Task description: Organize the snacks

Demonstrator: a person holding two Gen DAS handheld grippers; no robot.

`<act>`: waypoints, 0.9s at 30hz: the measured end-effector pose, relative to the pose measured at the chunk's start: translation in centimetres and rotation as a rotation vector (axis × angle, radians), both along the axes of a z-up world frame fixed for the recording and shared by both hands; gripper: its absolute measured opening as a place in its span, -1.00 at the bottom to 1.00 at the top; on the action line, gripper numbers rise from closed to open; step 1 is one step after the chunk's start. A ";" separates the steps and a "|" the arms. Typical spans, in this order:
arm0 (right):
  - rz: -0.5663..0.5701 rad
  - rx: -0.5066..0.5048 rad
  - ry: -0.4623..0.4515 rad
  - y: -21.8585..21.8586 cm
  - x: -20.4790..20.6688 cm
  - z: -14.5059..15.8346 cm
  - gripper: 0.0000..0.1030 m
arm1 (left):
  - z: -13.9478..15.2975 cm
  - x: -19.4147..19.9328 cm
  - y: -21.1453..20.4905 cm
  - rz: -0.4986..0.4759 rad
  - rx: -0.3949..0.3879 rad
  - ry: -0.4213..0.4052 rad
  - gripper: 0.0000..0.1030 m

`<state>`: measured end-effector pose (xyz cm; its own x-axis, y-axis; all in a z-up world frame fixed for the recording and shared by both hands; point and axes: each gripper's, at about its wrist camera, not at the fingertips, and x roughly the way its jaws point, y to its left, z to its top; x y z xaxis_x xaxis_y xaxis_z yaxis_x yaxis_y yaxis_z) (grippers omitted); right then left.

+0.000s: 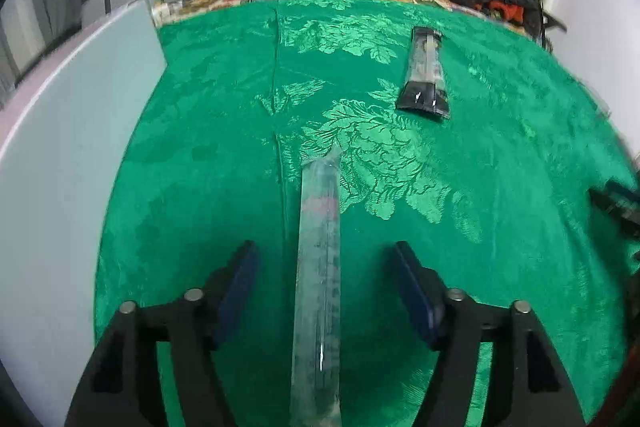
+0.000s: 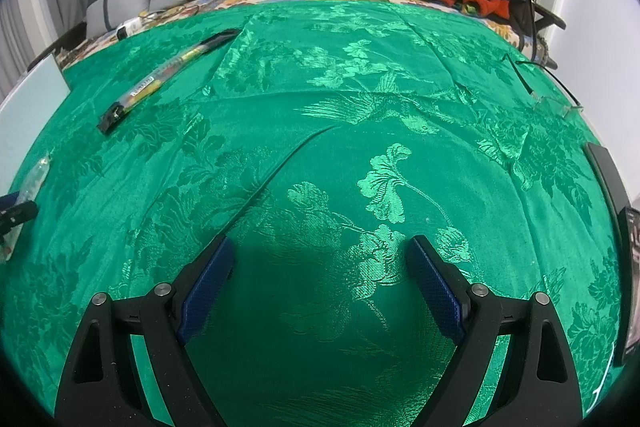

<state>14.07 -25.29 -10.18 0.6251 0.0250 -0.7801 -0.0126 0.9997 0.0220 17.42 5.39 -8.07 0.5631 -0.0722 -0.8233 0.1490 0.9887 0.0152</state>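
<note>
- The left gripper [image 1: 326, 279] stands open; a clear snack sleeve [image 1: 318, 267] lies lengthwise between its pads, touching neither.
- Ahead and to the right, well apart, a dark-ended snack sleeve [image 1: 425, 73] rests on the green cloth [image 1: 200, 147].
- The right gripper [image 2: 322, 275] is open and empty over the cloth.
- The sleeve looks light, thin and slippery, with crushable contents; pinching mid-length, across its narrow width, seems best.

A green floral-damask cloth [image 2: 320, 155] carries a black-ended snack packet [image 1: 425, 75] and a clear, faintly printed one [image 1: 318, 267].
</note>
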 end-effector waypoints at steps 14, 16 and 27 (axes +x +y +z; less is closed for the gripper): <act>0.000 -0.002 0.000 0.0 0.0 0.0 0.77 | -0.7 0.1 0.8 0.048 -0.014 -0.028 0.86; 0.000 -0.002 0.000 0.0 0.0 0.0 0.77 | -0.7 0.1 0.8 0.048 -0.014 -0.029 0.86; 0.001 -0.002 0.000 0.0 0.0 0.0 0.77 | -0.7 0.0 0.8 0.048 -0.017 -0.026 0.88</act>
